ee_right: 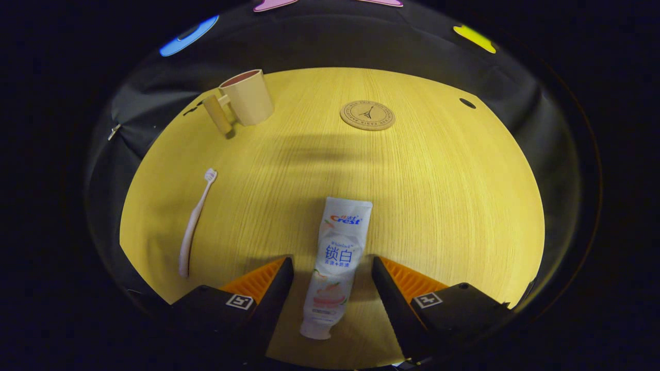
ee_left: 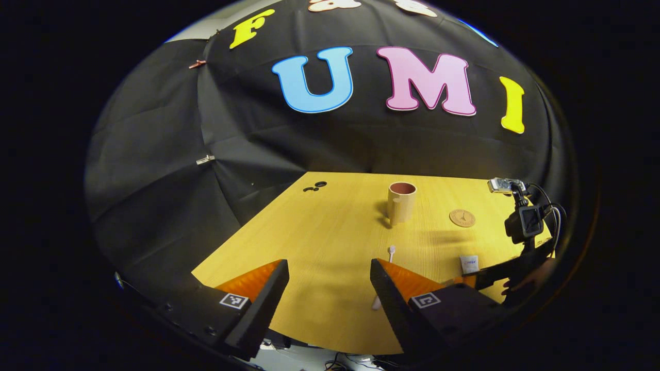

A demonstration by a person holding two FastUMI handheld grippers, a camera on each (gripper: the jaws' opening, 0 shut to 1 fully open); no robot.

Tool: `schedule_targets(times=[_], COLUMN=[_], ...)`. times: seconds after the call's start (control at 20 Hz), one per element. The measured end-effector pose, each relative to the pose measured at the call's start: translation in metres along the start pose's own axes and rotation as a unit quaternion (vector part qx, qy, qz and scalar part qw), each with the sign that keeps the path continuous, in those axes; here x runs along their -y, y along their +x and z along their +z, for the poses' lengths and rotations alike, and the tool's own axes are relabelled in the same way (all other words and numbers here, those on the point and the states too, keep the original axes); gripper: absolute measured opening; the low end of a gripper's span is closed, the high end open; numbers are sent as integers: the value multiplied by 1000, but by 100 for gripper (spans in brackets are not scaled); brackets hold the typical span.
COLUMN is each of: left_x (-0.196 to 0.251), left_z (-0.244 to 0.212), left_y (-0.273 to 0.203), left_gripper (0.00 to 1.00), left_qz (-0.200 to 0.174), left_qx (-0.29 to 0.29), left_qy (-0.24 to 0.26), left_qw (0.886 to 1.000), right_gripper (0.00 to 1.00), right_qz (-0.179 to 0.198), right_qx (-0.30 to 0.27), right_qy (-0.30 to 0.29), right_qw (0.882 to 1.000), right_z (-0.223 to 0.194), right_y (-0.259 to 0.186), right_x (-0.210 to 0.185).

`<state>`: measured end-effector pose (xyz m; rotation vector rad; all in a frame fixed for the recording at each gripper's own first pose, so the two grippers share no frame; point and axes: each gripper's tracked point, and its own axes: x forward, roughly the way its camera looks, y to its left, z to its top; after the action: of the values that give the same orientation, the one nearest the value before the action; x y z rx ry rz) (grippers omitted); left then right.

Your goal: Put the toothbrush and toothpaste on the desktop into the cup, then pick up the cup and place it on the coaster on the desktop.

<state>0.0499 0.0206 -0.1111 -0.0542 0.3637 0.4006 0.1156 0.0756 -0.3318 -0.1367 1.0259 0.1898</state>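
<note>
Nothing is in the beige plastic cup (ee_right: 246, 98) yet. The right hand-held gripper (ee_right: 332, 281) straddles the white toothpaste tube (ee_right: 337, 257) with jaws wide, not gripping. The pale pink toothbrush (ee_right: 195, 224) lies at nine o'clock, the round cork coaster (ee_right: 367, 115) at twelve. The left hand-held gripper (ee_left: 327, 288) hangs open, empty.

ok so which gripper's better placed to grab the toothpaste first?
Right. Its open jaws already straddle the toothpaste lying on the desktop. The left gripper hangs open, farther off, nearer the toothbrush.
</note>
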Motion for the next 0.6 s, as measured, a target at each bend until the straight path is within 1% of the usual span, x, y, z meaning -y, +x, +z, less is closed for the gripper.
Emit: schedule_targets(times=[0.05, 0.1, 0.15, 0.25, 0.3, 0.5, 0.55, 0.6], left_x=[5, 11, 15, 17, 17, 12, 11, 10], left_z=[0, -2, 0, 7, 8, 9, 6, 1], left_y=[2, 3, 3, 8, 11, 22, 26, 29], left_gripper=[99, 99, 99, 99, 98, 98, 99, 99], left_qz=[-4, -12, -23, -37, -44, -62, -66, -70], left_qx=[-3, -4, 0, 9, 13, 15, 12, 9], left_qy=[-2, -5, -6, -1, 0, -4, -1, 5], left_qw=[1000, 1000, 1000, 999, 999, 998, 998, 998], right_gripper=[87, 84, 75, 52, 50, 50, 41, 42], right_qz=[0, -3, -7, -15, -17, -13, -11, -10], right_qx=[-1, -4, -4, -9, -12, -18, -15, -16], right_qy=[-1, 4, 14, 29, 28, 22, 15, 10], right_qw=[1000, 1000, 1000, 999, 999, 1000, 1000, 1000], right_z=[0, 0, 0, 0, 0, 0, 2, 1], right_y=[-3, -1, -1, -1, -3, -2, -3, -2], right_x=[0, -1, 0, -2, -1, -3, -3, -4])
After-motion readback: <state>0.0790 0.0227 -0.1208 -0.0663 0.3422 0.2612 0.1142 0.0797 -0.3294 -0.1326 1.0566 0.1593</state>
